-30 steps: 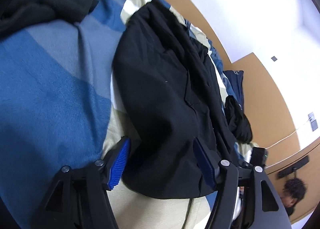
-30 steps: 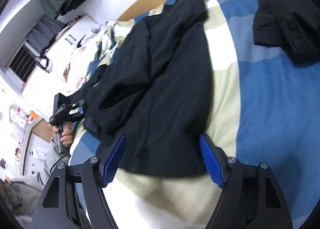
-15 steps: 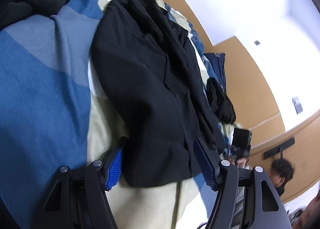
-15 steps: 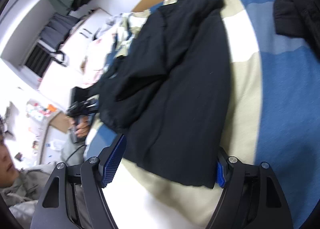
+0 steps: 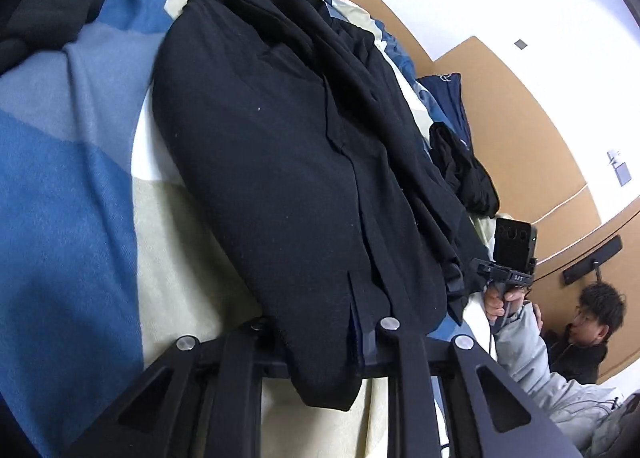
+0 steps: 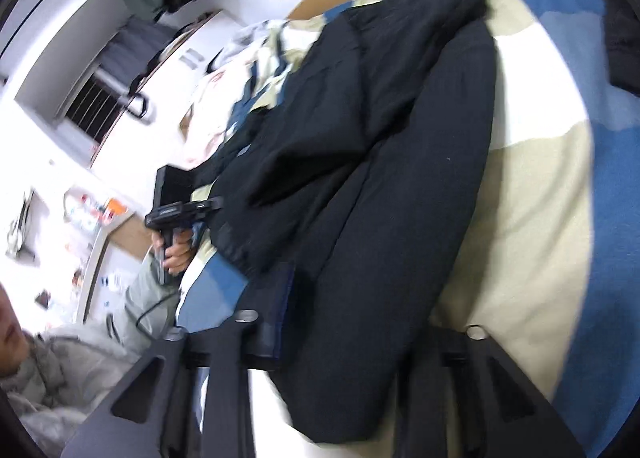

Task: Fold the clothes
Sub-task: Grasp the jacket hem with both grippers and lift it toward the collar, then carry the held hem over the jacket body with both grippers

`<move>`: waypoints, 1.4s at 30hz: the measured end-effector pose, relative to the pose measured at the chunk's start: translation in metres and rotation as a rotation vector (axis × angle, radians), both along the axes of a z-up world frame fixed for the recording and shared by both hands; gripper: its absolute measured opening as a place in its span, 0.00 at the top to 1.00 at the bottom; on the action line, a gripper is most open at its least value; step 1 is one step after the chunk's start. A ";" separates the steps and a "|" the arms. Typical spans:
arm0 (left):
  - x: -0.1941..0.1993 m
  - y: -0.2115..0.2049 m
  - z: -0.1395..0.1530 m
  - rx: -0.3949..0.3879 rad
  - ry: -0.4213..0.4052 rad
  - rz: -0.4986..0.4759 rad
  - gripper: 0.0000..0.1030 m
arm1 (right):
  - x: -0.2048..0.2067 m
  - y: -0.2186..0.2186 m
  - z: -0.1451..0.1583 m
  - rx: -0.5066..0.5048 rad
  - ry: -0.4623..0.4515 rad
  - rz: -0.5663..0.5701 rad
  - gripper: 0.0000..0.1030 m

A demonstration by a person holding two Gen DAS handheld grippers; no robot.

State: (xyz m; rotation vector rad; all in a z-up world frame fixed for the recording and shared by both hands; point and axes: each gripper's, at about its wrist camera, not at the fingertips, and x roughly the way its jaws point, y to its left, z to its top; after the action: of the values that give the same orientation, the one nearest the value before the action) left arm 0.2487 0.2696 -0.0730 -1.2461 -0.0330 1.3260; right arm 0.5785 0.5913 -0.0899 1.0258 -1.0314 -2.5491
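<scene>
A black garment [image 5: 280,162] lies lengthwise on a bed with a blue, cream and white blanket [image 5: 60,194]. My left gripper [image 5: 320,338] is shut on the garment's near hem, and the cloth hangs down over its jaws. In the right wrist view the same black garment [image 6: 380,198] runs away from the camera. My right gripper [image 6: 352,330] is around the other corner of the near hem. Its jaws are still fairly wide apart and the cloth hides the pads. Each gripper shows in the other's view, hand-held at the bed edge.
Another dark garment [image 5: 44,14] lies at the far left of the bed. A small black garment [image 5: 464,174] and a navy pillow [image 5: 444,98] lie beyond. A brown headboard panel [image 5: 500,98] lines the wall. A seated person [image 5: 576,342] is by the bed. Light clothes [image 6: 232,74] are piled at the bed's far side.
Both grippers moved forward onto the garment's near hem. The left jaws closed on the cloth. The right jaws narrowed around it, and the hem now drapes over both.
</scene>
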 end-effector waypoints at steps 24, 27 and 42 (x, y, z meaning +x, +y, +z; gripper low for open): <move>0.060 -0.042 0.112 0.239 0.177 0.012 0.93 | 0.044 -0.043 0.085 0.061 0.202 -0.093 0.93; 0.061 -0.041 0.118 0.250 0.169 -0.001 0.93 | 0.050 -0.049 0.096 0.087 0.207 -0.089 0.93; 0.013 0.025 0.158 0.288 0.145 0.088 0.92 | 0.005 -0.020 0.109 -0.013 0.244 -0.022 0.93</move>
State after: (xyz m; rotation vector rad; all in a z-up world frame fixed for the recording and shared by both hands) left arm 0.2621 0.2950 0.0849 -0.9126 -0.1722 1.4286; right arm 0.5836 0.5718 0.0192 0.6803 -0.9952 -2.5996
